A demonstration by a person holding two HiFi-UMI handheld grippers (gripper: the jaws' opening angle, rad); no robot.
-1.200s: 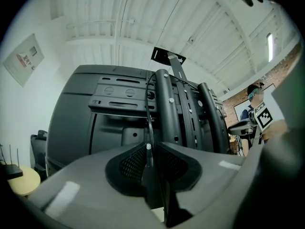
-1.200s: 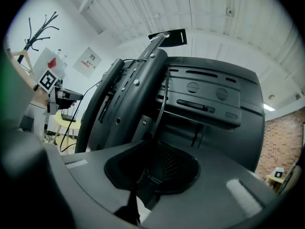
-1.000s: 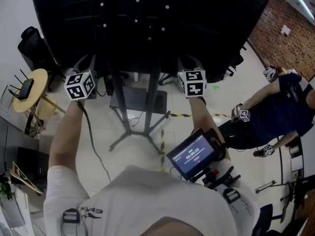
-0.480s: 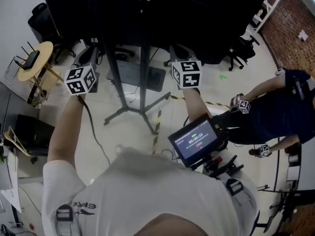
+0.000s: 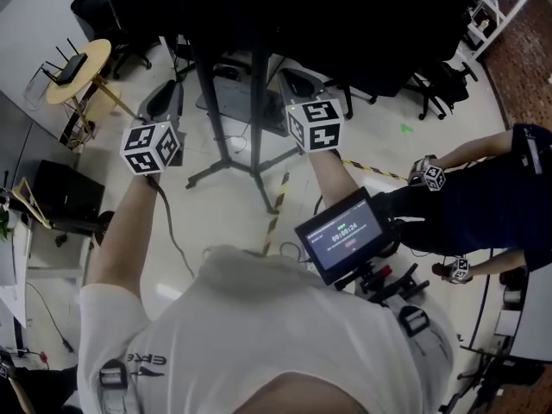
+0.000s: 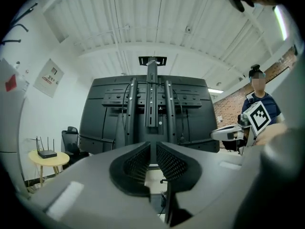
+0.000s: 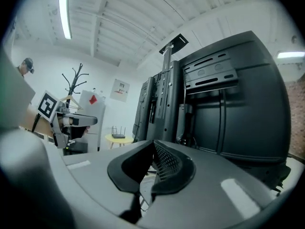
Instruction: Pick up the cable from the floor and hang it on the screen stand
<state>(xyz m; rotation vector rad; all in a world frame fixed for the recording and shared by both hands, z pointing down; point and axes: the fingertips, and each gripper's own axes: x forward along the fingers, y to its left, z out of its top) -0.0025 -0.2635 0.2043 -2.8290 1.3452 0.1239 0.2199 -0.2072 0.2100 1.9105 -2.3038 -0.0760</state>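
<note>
Since a second ago the head view has swung. The screen (image 5: 345,24) fills less of the top of the frame and more floor shows. The stand (image 5: 259,119) and its feet sit higher up. The round table (image 5: 79,72) has slid further into the upper left corner, and the person (image 5: 483,205) remains at the right edge. Both marker cubes are still in front of the stand, and the right one has shifted up and left.

The left gripper (image 6: 151,149) has its jaws a narrow slit apart, much as before, with only the stand's post and floor showing through the gap. The right gripper (image 7: 153,146) has its tips meeting, with nothing between them.

The cable (image 5: 289,250) lies on the floor at mid-frame, just below the striped tape (image 5: 278,201) and left of the monitor (image 5: 345,235). It lies clear of both grippers. Only a short, thin, dark stretch shows, running roughly left to right. Both ends are hidden, so I cannot tell which way it points.
</note>
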